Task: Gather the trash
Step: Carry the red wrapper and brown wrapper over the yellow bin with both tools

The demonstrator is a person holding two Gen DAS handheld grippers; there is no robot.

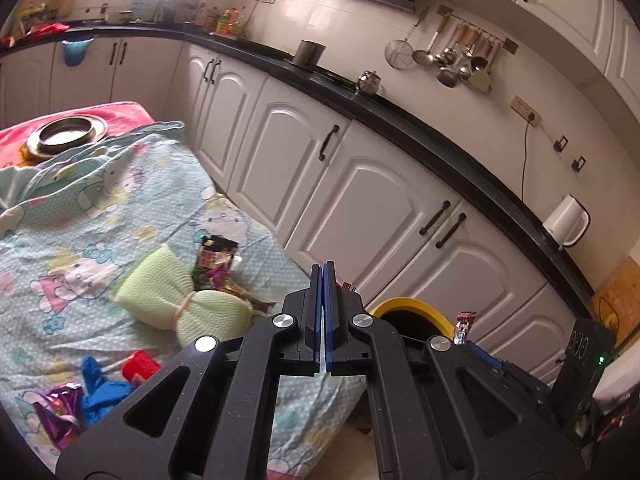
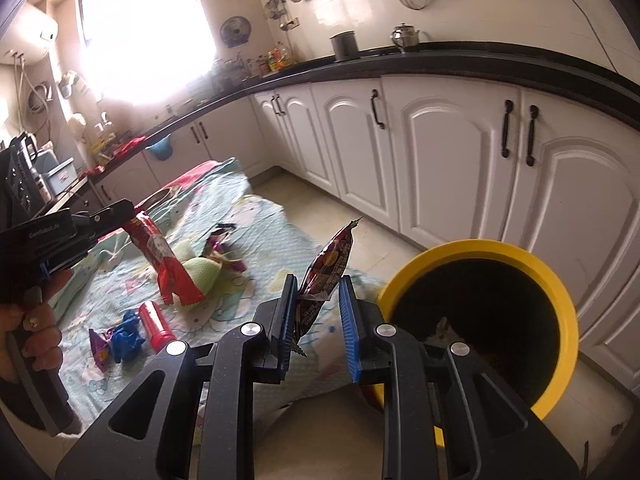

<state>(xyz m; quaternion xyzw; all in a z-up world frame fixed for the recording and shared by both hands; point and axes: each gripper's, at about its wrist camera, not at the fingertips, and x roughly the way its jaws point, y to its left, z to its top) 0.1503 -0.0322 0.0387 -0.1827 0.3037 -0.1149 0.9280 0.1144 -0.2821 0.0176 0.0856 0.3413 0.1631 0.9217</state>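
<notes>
Where tongs [image 1: 323, 268] meet, wrapper hides.

The body of the left hand-held gripper [image 2: 120, 210], at the left of the right wrist view, bears small lettering, seemingly "GenRobot.AI". The wrappers' print is illegible.

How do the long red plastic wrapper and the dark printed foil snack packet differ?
The long red plastic wrapper hangs down from the left gripper's shut tips; the dark printed foil snack packet stands upright between the right gripper's jaws. The packet is nearer the yellow-rimmed bin than the wrapper. Both are crinkled snack trash.
</notes>
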